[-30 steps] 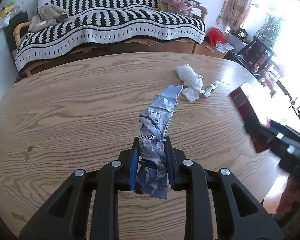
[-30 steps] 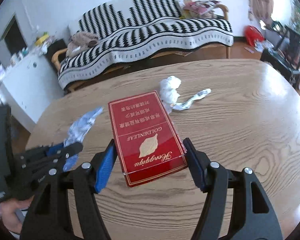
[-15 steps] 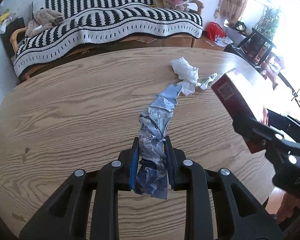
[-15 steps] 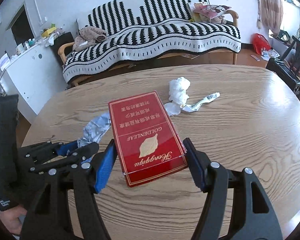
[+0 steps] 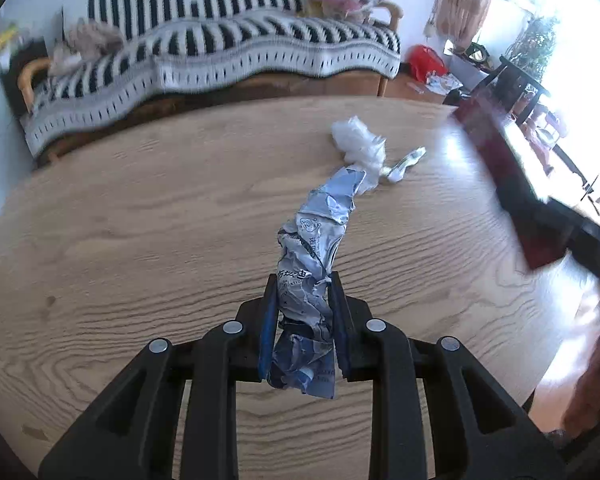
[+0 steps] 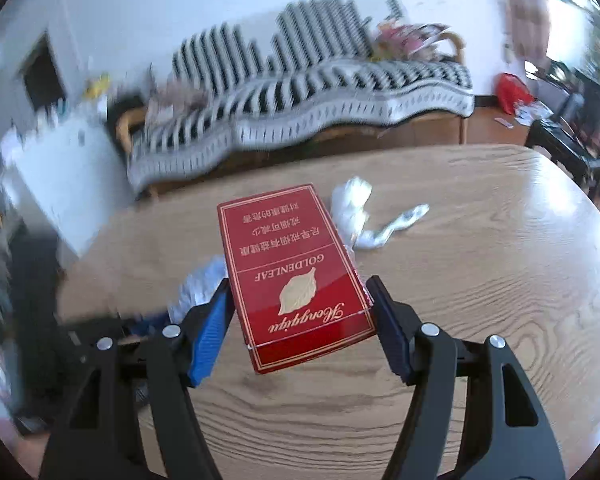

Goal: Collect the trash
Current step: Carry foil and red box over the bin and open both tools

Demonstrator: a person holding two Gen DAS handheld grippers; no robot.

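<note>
Two tools are each holding one item: the left tool (image 5: 303, 300) is clamping a crumpled silver wrapper (image 5: 316, 240), the right tool (image 6: 300, 304) a red cigarette box (image 6: 292, 272); one white tissue wad (image 6: 350, 204) is lying on the oval wooden surface (image 6: 500, 280), a striped sofa (image 6: 300, 100) sitting behind

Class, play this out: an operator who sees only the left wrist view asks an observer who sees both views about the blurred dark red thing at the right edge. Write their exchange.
Operator: What is that blurred red shape on my right?
Observer: A red cigarette pack with a gold leaf and the word GOLDENLEAF printed on it.
Operator: Is it lying on the table?
Observer: No, the right gripper has it clamped between both pads, above the table.
Operator: I hold the crumpled blue wrapper in the left gripper. What trash remains?
Observer: The white crumpled tissue and a twisted silvery scrap beside it, both on the table beyond the pack.
</note>
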